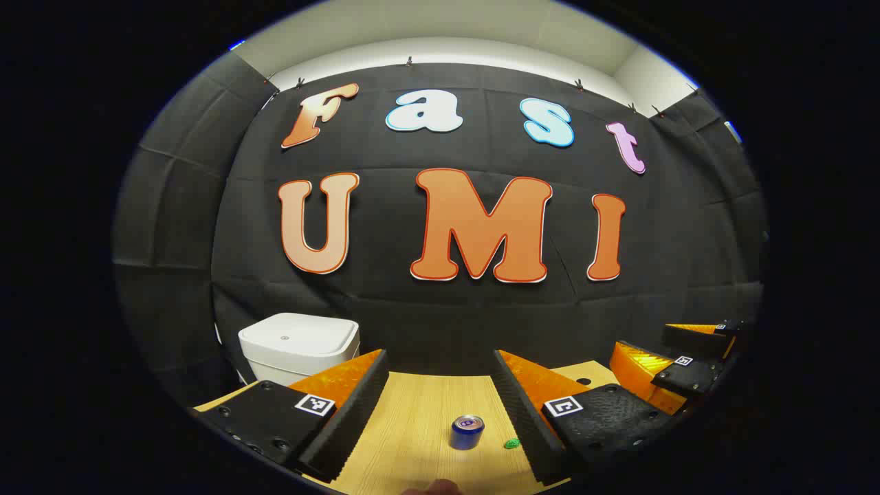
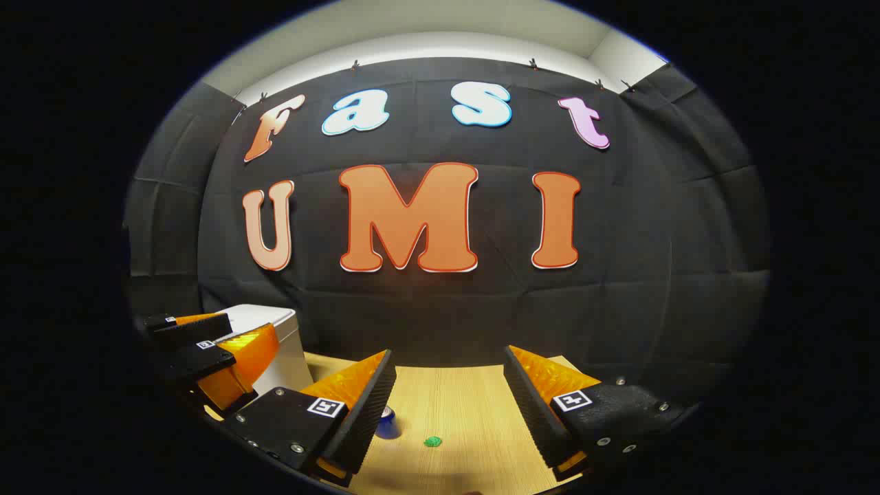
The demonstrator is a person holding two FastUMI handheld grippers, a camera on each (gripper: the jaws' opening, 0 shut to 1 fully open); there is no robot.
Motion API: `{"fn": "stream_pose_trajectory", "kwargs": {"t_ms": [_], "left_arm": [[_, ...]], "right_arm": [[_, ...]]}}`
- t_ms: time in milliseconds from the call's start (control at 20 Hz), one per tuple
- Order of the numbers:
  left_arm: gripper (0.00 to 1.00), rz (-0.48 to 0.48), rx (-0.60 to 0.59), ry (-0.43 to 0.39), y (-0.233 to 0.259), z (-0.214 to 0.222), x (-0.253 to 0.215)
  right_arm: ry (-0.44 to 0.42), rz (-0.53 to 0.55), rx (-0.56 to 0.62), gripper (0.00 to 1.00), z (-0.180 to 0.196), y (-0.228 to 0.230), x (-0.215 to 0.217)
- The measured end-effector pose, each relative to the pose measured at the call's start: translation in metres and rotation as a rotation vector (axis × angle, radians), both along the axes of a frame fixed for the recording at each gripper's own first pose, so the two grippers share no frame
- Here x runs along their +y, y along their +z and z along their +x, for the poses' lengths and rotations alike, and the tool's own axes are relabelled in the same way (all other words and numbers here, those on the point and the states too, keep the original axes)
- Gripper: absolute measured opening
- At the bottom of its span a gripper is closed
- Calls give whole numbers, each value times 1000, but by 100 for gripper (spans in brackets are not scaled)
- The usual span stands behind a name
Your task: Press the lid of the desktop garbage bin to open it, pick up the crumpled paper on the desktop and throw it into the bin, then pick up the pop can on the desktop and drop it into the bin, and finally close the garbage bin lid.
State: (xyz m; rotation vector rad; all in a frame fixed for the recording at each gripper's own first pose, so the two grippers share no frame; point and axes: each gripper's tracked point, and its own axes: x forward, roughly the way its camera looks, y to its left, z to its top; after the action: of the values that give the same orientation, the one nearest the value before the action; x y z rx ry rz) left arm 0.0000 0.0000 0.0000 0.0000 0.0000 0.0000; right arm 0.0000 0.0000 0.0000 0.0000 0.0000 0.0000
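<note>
In the left gripper view, the left gripper hangs above the wooden desktop with its two fingers wide apart and nothing between them. The white garbage bin stands at the back left against the booth wall, and its lid lies flat and closed. The pop can stands upright on the desktop, in the gap between the fingers but farther off and not touched. Just beside it, on its right, lies a small green thing, which I take for the crumpled paper, though it is too small to be sure. At the right edge the other gripper appears, its fingers also apart. In the right gripper view, the right gripper is open as well and holds nothing; the green paper lies between its fingers on the wood, and the can is half hidden behind its left finger. The bin stands behind the left gripper here. I judge the paper to be very light and soft, so a pinch across its middle should do. The can is probably empty, thin and smooth, so it may slip or dent; it is better taken across the middle of its round wall with mild pressure.
</note>
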Motion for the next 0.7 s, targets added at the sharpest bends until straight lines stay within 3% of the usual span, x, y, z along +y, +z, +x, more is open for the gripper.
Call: {"fn": "stream_pose_trajectory", "kwargs": {"t_ms": [700], "left_arm": [[95, 34, -13, 17, 1, 3, 5]], "right_arm": [[-10, -27, 29, 94, 5, -6, 2]]}}
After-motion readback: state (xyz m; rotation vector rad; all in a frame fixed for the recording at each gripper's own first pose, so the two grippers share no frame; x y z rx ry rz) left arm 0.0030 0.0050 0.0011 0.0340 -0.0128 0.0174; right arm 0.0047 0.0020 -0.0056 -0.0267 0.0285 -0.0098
